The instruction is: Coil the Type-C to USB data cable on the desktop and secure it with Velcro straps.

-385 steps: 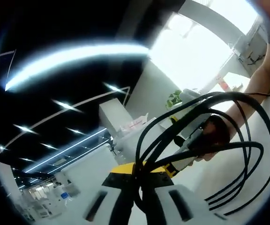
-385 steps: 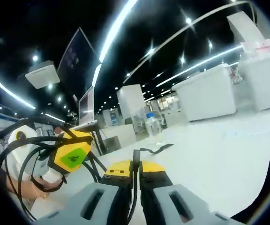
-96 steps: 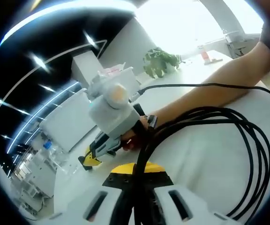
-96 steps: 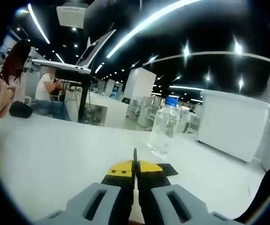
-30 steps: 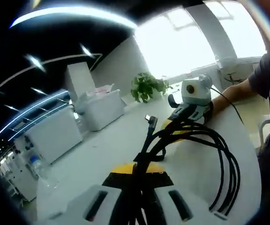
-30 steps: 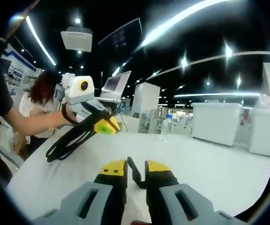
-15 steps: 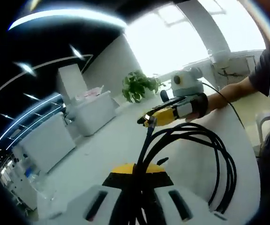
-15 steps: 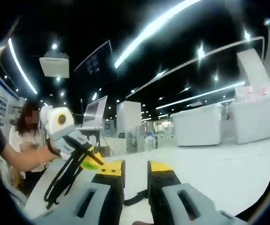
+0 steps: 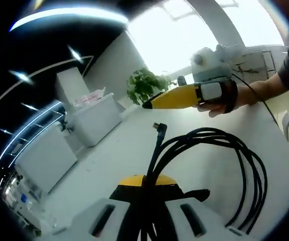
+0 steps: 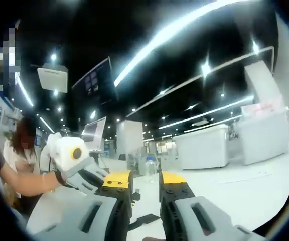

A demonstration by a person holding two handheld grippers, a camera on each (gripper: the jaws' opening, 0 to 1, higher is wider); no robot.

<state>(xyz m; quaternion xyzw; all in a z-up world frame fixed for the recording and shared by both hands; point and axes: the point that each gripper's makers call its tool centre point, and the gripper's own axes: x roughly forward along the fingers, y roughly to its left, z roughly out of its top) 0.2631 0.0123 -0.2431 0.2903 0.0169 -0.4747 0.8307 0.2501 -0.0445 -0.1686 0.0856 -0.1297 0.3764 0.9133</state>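
My left gripper (image 9: 145, 184) is shut on the black data cable (image 9: 235, 165), whose loops hang out to the right over the white desktop (image 9: 109, 160). One plug end (image 9: 157, 126) sticks up past the coil. The right gripper (image 9: 159, 102), held in a hand, hovers beyond the coil and points left, apart from the cable. In the right gripper view, the right gripper (image 10: 144, 184) stands open with nothing between its fingers. A black Velcro strap (image 10: 143, 221) lies below it on the desk. The left gripper (image 10: 82, 170) shows at the left there.
White cabinets (image 9: 92, 118) and a green plant (image 9: 143, 90) stand beyond the desk's far edge. A clear water bottle (image 10: 150, 165) stands on the desk ahead of the right gripper. A person (image 10: 21, 150) and a laptop on a stand (image 10: 92, 131) are at the left.
The right gripper has opened, let go of the Velcro strap, and lifted away from the coil. The left gripper keeps its hold on the cable.
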